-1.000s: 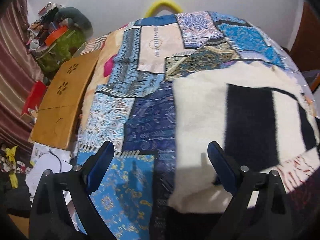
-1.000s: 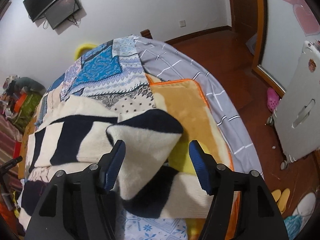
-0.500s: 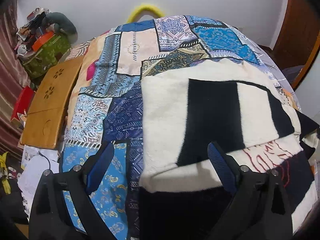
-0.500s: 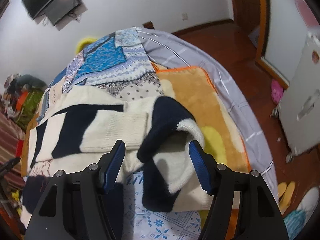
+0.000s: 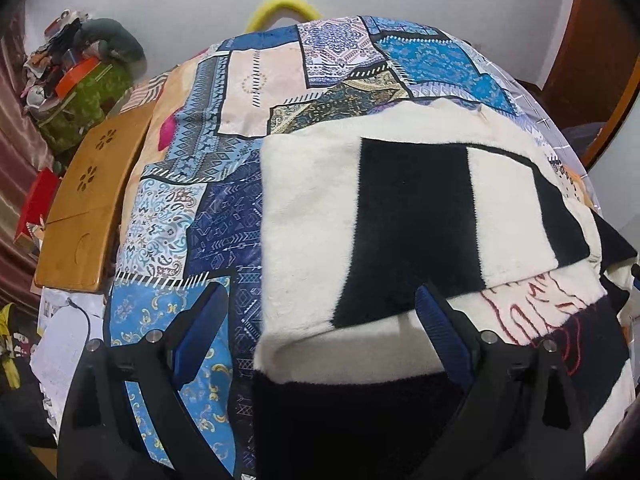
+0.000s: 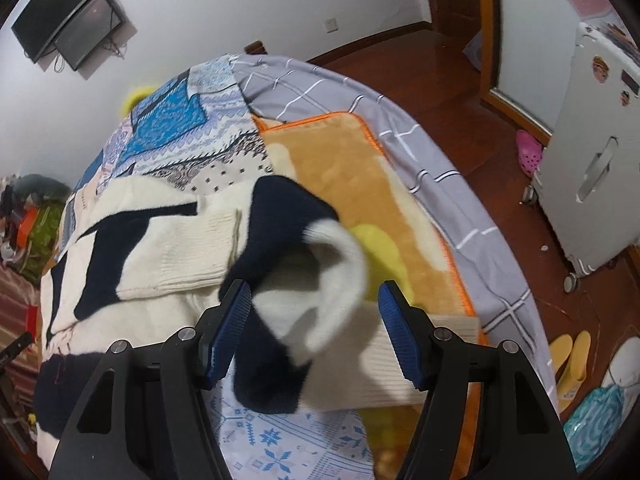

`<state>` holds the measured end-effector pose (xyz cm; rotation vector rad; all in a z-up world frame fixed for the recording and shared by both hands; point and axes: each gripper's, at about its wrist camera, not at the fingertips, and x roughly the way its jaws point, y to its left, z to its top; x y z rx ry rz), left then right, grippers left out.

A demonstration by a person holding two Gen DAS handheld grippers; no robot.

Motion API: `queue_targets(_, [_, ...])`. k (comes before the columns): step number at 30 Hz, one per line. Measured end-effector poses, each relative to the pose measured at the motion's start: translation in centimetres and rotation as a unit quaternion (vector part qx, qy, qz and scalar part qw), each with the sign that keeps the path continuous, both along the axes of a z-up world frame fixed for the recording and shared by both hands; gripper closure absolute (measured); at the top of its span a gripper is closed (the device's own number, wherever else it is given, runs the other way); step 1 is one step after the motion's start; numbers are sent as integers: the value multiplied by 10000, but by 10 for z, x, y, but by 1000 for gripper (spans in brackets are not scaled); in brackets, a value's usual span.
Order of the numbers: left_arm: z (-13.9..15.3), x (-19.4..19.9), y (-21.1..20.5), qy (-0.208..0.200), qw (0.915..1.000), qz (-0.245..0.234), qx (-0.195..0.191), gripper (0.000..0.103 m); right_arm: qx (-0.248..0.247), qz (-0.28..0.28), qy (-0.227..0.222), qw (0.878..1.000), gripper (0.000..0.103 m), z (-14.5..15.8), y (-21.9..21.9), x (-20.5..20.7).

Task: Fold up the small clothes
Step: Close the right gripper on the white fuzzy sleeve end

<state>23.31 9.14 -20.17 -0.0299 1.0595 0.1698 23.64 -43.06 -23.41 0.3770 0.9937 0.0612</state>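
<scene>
Since a second ago the fuzzy cream-and-navy sweater (image 5: pixel 400 208) has slid toward nine o'clock on the patchwork quilt (image 5: pixel 224 208). Its floppy sleeve (image 6: pixel 308 280) now droops between the right gripper (image 6: pixel 314 312)'s half-open jaws, unpinched. Left gripper (image 5: pixel 320 320) gapes wide, empty.

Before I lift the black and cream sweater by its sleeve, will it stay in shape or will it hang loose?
Probably it hangs loose: the sleeve already curls and droops between the open right gripper fingers. The sweater looks thick and fuzzy, so likely grippy and rather heavy; the body may drag over the patchwork bedspread.
</scene>
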Motion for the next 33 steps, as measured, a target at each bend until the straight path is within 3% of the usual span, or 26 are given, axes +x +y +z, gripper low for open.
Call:
queue_targets(8, [-4,6,-9,42,10000,-76,-29,7,80,54,158,9998,43,-17,-1,10])
queue_targets(16, [-2,7,-7,17,10000,-78,-44,7,120,-75,104,9998,94,-19,-3,29])
queue_targets(25, [-2,10,-5,-19,9999,-75,-89,7,-623,295,-821,9942,96,41,24,42])
queue_targets(33, [0,8,-4,-75,9998,-112,-174,7,-1308,1134,-1799,9683,96,108,93,46])
